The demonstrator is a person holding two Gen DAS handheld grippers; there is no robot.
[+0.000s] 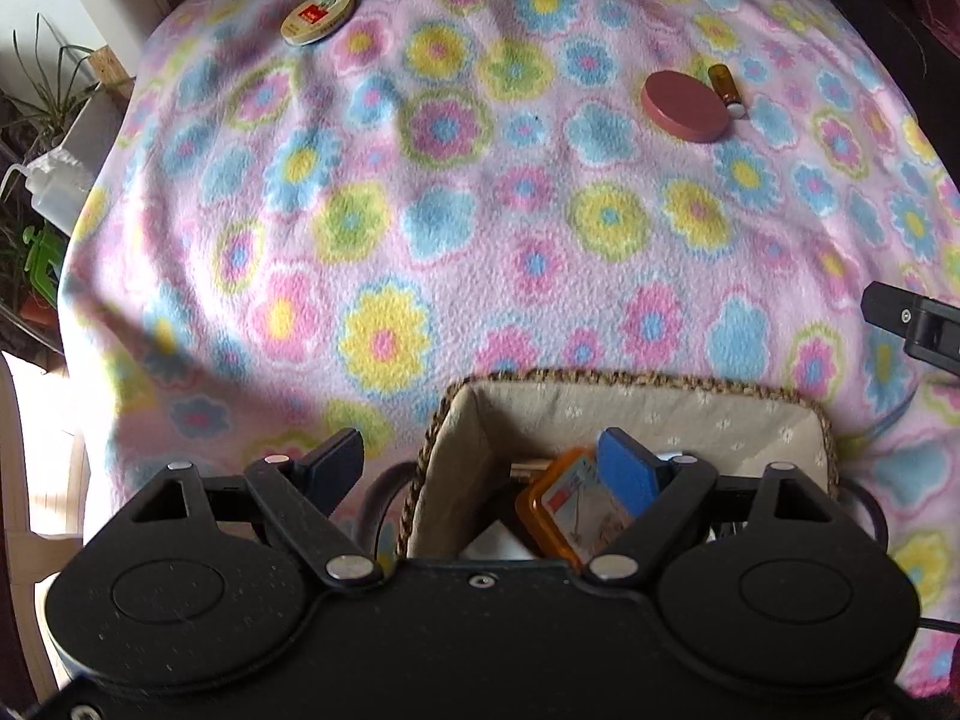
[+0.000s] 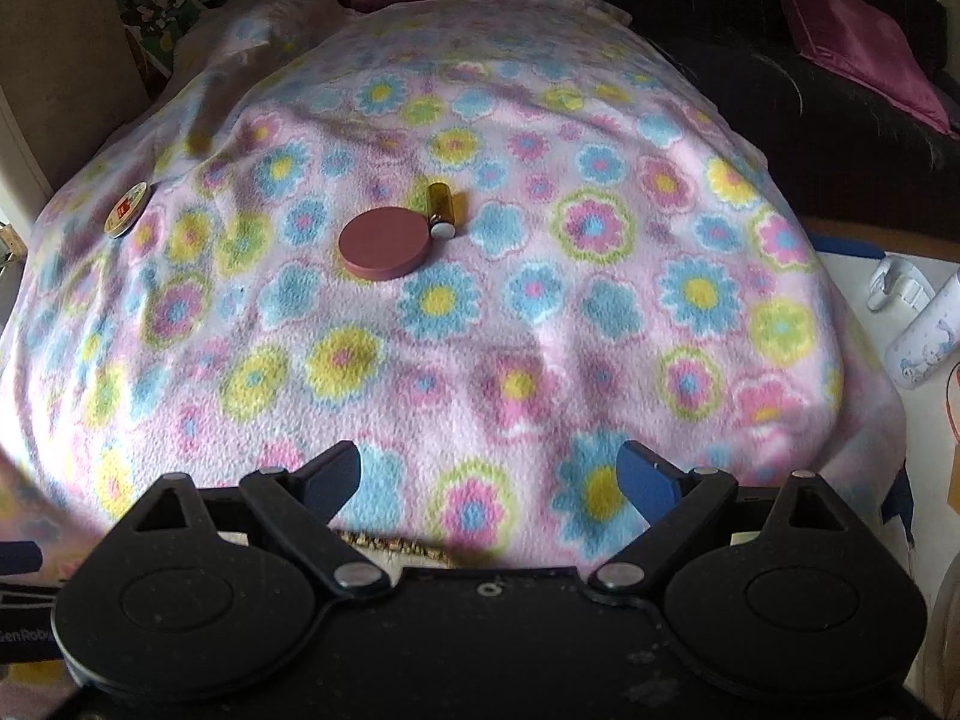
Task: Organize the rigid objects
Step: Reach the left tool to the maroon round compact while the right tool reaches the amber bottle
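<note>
Flowered blanket (image 1: 420, 228) holds a disc (image 1: 684, 105) and vial (image 1: 724, 86) beyond the basket (image 1: 630, 405), which we judge awaits them; both grippers (image 1: 480, 468) (image 2: 489, 474) released, empty.

One basket (image 1: 630, 402), two round tins (image 1: 317, 17) (image 1: 684, 105), one vial (image 1: 725, 86).

Daylight falls across a flowered blanket (image 2: 516, 324); a dark sofa (image 2: 810, 96) with magenta cushions (image 2: 852, 30) behind, potted plants (image 1: 42, 96) left.
</note>
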